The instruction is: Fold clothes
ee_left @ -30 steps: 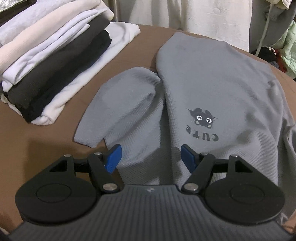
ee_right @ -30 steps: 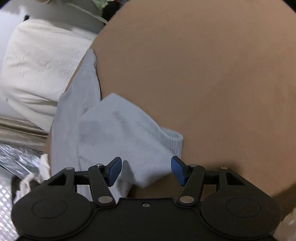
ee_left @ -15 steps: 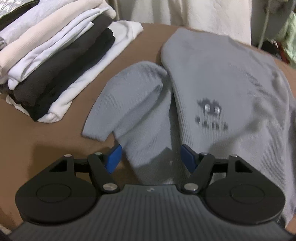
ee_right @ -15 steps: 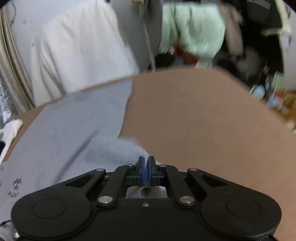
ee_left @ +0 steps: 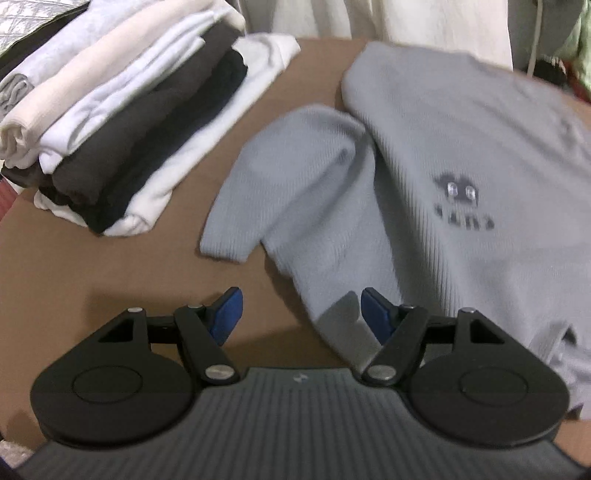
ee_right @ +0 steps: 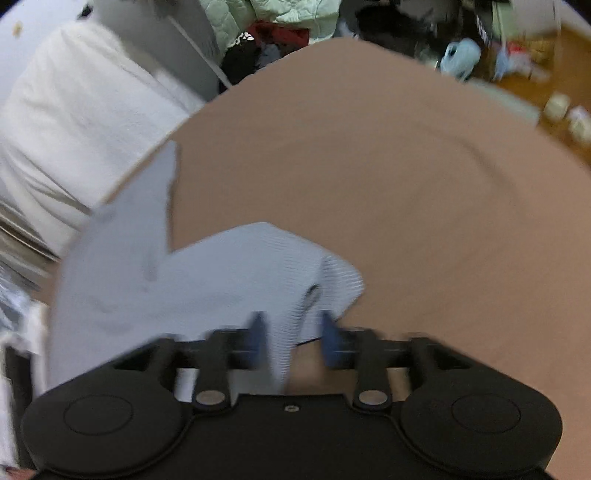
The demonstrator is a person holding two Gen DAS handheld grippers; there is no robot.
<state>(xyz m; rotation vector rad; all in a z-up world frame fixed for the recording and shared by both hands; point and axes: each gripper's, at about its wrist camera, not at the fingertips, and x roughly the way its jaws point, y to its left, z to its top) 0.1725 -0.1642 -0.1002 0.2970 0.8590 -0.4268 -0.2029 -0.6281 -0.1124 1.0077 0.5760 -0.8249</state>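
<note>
Half a second ago the right gripper (ee_right: 291,339) was pinched shut on the sleeve; now its blue fingers (ee_right: 256,338) stand apart, with a bunched fold of the grey T-shirt (ee_right: 207,280) between them. The right wrist view is blurry, so it is hard to tell if the cloth touches either finger. The left gripper (ee_left: 301,310) has slid a little to the left since then, and its two blue fingers (ee_left: 227,310) are wide apart, holding nothing. Brown table (ee_left: 122,273) shows between them, and the shirt's near edge lies just by the right finger.

The grey T-shirt (ee_left: 424,177) lies flat on the brown table, in front of the left gripper and off to its right. One short sleeve (ee_left: 280,184) sticks out to the left. A small dark cartoon print (ee_left: 460,201) with letters sits on the chest, too blurry to read.

Farther left, near the table's far left edge, is a pile of folded clothes (ee_left: 122,125) in white, cream, dark grey and black. It sits apart from the shirt, with bare table between them.

In the right wrist view the brown table (ee_right: 388,184) runs wide to the right. Past its far edge hangs a white cloth (ee_right: 74,122), and behind that is a messy heap of clothes (ee_right: 280,22) in pale green, red and black.
</note>
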